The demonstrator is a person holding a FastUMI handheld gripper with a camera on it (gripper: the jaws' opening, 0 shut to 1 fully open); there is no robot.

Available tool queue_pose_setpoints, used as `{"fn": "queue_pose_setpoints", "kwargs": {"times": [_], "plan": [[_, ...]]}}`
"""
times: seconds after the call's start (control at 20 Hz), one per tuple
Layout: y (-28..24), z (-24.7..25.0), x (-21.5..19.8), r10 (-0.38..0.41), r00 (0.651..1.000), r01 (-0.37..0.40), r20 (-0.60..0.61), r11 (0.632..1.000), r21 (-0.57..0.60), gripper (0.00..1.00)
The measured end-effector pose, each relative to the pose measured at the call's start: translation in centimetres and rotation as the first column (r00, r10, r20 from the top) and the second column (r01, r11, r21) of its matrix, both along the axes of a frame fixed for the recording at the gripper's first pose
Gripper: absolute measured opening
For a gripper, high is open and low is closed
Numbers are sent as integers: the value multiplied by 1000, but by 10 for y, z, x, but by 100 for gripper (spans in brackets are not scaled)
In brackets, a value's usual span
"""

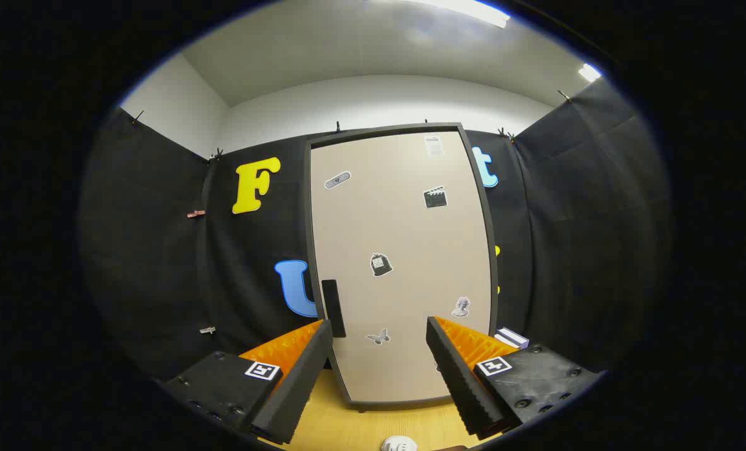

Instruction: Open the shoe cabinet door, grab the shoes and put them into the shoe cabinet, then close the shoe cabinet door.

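You are at the very start: the shoe cabinet [404, 263] stands upright on the wooden floor [347, 426] just ahead of your gripper [379, 357], and its door [410, 232] is flat shut in its dark frame. From how things lie, none of the 3 steps looks done; opening, loading and closing are all left.

Your jaws stand wide apart with nothing between them. The dark handle [333, 308] runs vertically on the door's left side, at about 11 o'clock from the midpoint of your fingers and just above the left fingertip. With the handle on that side, I judge the hinges sit on the right, so expect the door to swing toward you.

A small white rounded thing [399, 444] lies on the floor at 6 o'clock, low between the fingers. It may be a shoe, but too little of it shows to tell.

Other things around: several stickers [381, 264] dot the door, and a white box-like thing [512, 337] sits at the cabinet's right foot, at about 3 o'clock. Black cloth hangs on both sides. Nothing blocks your way to the handle, though the white thing on the floor may lie in the door's swing.
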State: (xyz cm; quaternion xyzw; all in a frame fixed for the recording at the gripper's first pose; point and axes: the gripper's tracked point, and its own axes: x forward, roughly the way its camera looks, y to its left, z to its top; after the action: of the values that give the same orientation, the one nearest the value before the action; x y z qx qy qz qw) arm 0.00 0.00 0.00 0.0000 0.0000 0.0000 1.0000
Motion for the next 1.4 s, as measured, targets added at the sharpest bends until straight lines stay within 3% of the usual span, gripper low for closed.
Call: {"fn": "queue_pose_setpoints", "kwargs": {"times": [0.95, 1.4], "plan": [[14, -13, 16, 100, 994, -101, -46, 995, -21, 98], [60, -44, 84, 74, 994, -76, -74, 997, -12, 98]]}}
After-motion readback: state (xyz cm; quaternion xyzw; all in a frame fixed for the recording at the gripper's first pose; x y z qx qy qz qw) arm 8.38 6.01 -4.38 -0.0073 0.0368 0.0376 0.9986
